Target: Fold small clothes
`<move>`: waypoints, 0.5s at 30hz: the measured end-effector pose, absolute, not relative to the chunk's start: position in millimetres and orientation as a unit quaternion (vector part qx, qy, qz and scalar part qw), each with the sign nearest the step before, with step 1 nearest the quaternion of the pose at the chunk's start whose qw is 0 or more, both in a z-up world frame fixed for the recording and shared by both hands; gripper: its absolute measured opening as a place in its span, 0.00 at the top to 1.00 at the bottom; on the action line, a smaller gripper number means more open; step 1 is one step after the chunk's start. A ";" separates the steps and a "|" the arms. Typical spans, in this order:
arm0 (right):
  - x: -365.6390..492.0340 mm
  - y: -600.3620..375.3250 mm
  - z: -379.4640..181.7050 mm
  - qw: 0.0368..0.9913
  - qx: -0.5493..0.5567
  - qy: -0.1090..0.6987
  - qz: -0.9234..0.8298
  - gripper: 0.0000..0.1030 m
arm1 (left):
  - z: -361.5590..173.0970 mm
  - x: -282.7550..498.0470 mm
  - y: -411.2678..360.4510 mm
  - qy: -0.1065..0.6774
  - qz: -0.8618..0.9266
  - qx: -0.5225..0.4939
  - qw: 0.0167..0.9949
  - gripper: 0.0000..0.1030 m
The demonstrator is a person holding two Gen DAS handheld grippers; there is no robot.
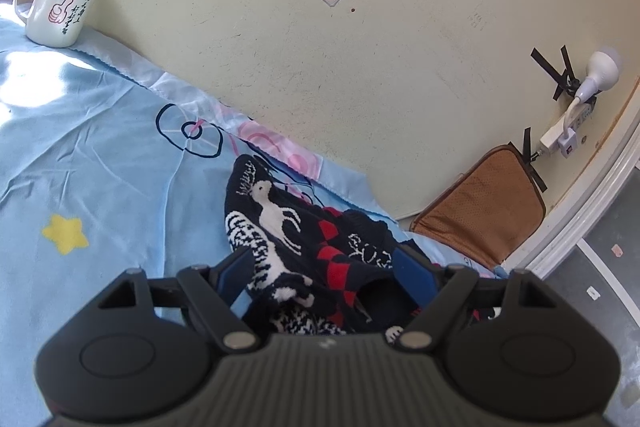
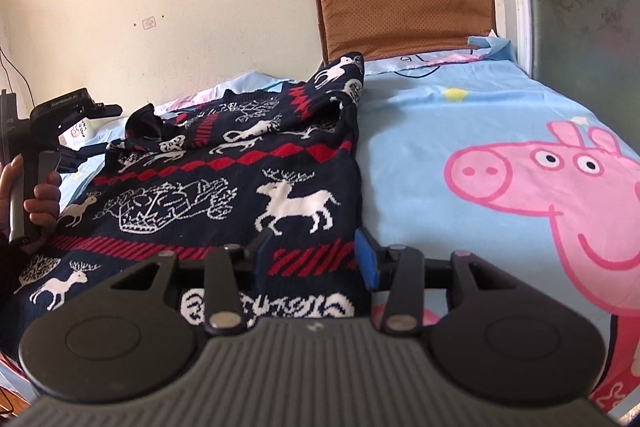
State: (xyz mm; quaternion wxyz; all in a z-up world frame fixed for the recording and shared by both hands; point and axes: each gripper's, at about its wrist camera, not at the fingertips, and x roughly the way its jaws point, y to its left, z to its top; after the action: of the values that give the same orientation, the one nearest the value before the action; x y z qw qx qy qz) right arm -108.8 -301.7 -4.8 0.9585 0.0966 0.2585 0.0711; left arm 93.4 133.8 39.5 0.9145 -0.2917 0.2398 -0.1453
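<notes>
A navy knitted sweater (image 2: 200,195) with white reindeer and red bands lies spread on the blue cartoon bedsheet (image 2: 440,115). One reindeer-patterned part stands up at its far end near the cushion. My right gripper (image 2: 316,253) is open over the sweater's near right edge, the flat fabric lying between its fingers. In the left wrist view a bunched part of the sweater (image 1: 280,219) fills the gap of my left gripper (image 1: 324,271), which stands wide open. From the right wrist view, that left gripper (image 2: 112,131) is at the sweater's far left, held by a hand (image 2: 40,195).
A white mug (image 1: 60,7) with a wooden stick stands on the sheet (image 1: 100,167) by the wall. A brown cushion (image 2: 404,7) leans at the bed's far end. A power strip with a white lamp (image 1: 560,135) is taped to the wall. A dark window (image 2: 580,27) borders the bed.
</notes>
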 end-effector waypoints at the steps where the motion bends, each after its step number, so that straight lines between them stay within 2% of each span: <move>1: -105.9 -302.9 -4.1 0.959 0.099 0.257 0.071 0.54 | 41.1 91.4 135.8 0.233 -0.149 -0.298 0.914 0.24; 6: -89.8 -308.1 -0.6 0.959 0.105 0.252 0.080 0.54 | 57.1 86.2 138.5 0.214 -0.169 -0.323 0.906 0.23; 9: -76.4 -313.2 6.4 0.961 0.104 0.242 0.085 0.54 | 69.7 90.3 125.7 0.218 -0.189 -0.303 0.908 0.22; 10: -71.6 -315.6 9.1 0.962 0.106 0.237 0.086 0.54 | 73.6 92.0 119.2 0.219 -0.191 -0.286 0.913 0.20; 12: -60.1 -321.9 15.0 0.962 0.115 0.229 0.089 0.54 | 78.1 96.0 104.0 0.229 -0.191 -0.248 0.922 0.03; 15: -38.5 -331.3 22.3 0.962 0.127 0.224 0.090 0.54 | 75.7 97.2 79.9 0.246 -0.190 -0.190 0.931 0.01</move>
State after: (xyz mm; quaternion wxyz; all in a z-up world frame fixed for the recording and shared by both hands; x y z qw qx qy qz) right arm -38.5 -331.3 22.3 0.9621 0.1274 0.2235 0.0899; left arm 97.2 79.9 75.7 0.9313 -0.1903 0.2460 -0.1898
